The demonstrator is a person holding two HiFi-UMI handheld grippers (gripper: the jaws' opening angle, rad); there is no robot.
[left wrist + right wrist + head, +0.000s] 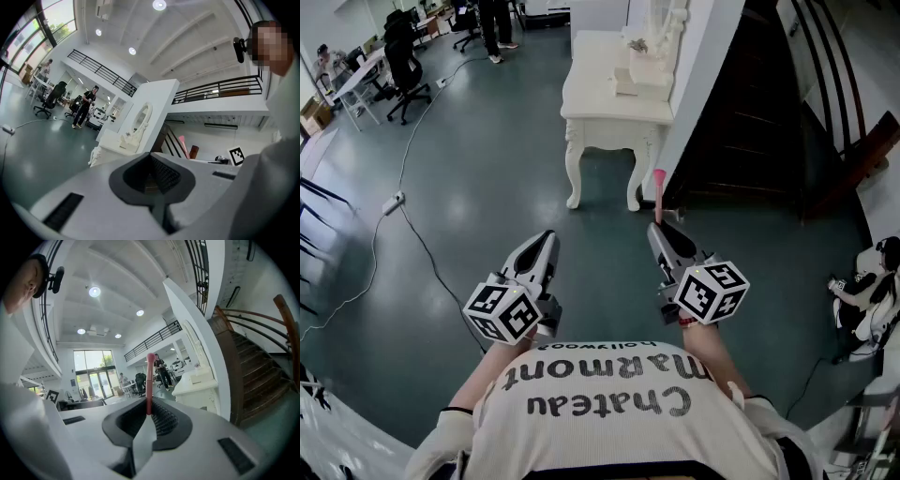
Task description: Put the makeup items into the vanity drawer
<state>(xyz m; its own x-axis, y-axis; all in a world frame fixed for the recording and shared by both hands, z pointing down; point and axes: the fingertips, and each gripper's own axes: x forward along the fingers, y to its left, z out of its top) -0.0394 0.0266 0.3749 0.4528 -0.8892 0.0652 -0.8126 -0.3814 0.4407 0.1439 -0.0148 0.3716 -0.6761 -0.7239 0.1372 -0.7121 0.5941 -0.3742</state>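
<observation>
Pink makeup stick [149, 380] sits clamped between the jaws of my right gripper [149, 416], its long axis running straight out past the tips. My left gripper [151, 178] is closed on nothing. The stick's free end points at the white vanity [614, 103], ahead and slightly left, nearer the right gripper. I cannot make out a drawer.

Black office chairs [405, 70] line desks [354, 82] on a teal floor [487, 169]. A white power strip [393, 202] lies mid-floor, and a dark wooden staircase [759, 122] rises at right.
</observation>
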